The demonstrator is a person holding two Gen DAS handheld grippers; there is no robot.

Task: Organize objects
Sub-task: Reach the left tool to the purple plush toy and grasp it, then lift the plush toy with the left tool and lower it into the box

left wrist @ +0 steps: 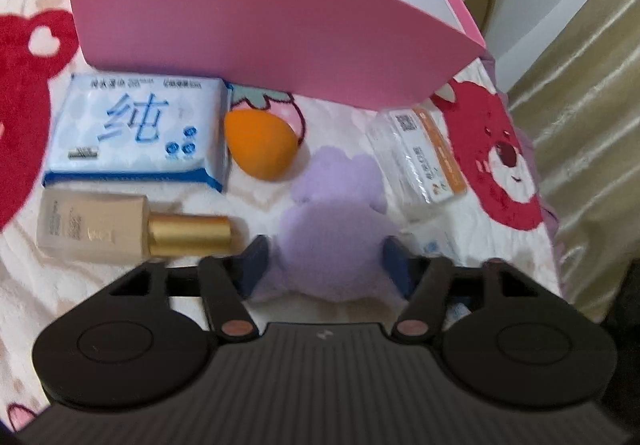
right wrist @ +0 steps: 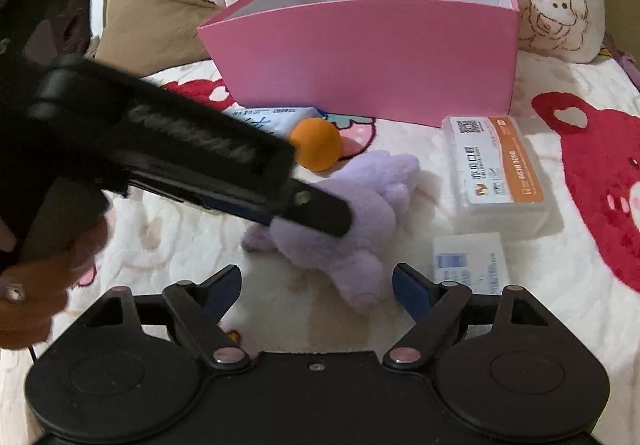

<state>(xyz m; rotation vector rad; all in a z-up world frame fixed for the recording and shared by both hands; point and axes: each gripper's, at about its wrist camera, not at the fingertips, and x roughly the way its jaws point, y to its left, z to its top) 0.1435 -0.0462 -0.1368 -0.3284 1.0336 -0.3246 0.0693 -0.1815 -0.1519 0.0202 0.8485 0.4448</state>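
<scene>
A purple plush toy (left wrist: 332, 213) (right wrist: 360, 205) lies on the bedspread in front of an open pink box (left wrist: 240, 25) (right wrist: 360, 57). My left gripper (left wrist: 325, 257) straddles the plush; its blue pads sit at the toy's two sides with a sliver of gap on the left, so it is open. In the right wrist view one left finger (right wrist: 320, 209) lies across the plush. My right gripper (right wrist: 318, 277) is open wide, close to the toy's near end, and touches nothing. An orange makeup sponge (left wrist: 260, 143) (right wrist: 316, 143) rests just behind the plush.
A blue tissue pack (left wrist: 132, 133) and a foundation bottle with a gold cap (left wrist: 100, 225) lie to the left. A clear box with an orange label (left wrist: 420, 157) (right wrist: 496, 169) and a small white packet (right wrist: 468, 265) lie to the right. Pillows sit behind the box.
</scene>
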